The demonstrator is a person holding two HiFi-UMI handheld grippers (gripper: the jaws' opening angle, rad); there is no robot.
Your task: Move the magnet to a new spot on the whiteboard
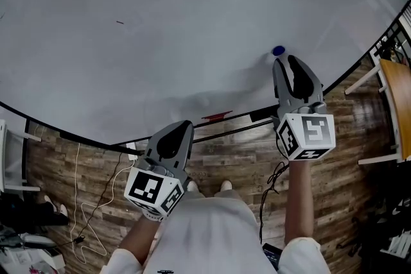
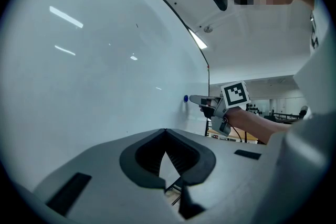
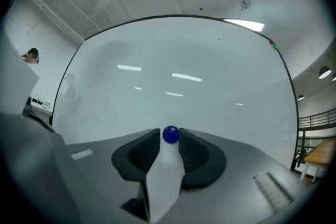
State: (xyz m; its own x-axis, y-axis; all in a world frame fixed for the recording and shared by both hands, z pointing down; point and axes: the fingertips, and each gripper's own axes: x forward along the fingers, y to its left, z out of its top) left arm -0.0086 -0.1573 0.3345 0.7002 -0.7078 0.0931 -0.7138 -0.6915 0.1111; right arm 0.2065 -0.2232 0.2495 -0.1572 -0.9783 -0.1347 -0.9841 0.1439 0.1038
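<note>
Whiteboard (image 1: 160, 16) fills most of what we see from the head view, its white face almost bare, with a thin black frame along the lower edge. Below it runs a wooden floor (image 1: 225, 151). A table (image 1: 395, 93) stands at the right edge, and a white cable (image 1: 96, 202) loops over the boards at the left.

We hold the left gripper (image 1: 185, 125) low, off the board and over the floor. Its own view shows the jaws brought together at the tips, with nothing between them.

We hold the right gripper (image 1: 284, 61) higher, its tips at the board's lower right part. In its own view the jaws are closed to a narrow gap and press on either side of the magnet. A red item (image 1: 216, 116) lies on the ledge under the board, between the two grippers.

The magnet (image 1: 278, 51), a small blue round one, sits on the white face near the lower right edge, caught between the right gripper's tips.
</note>
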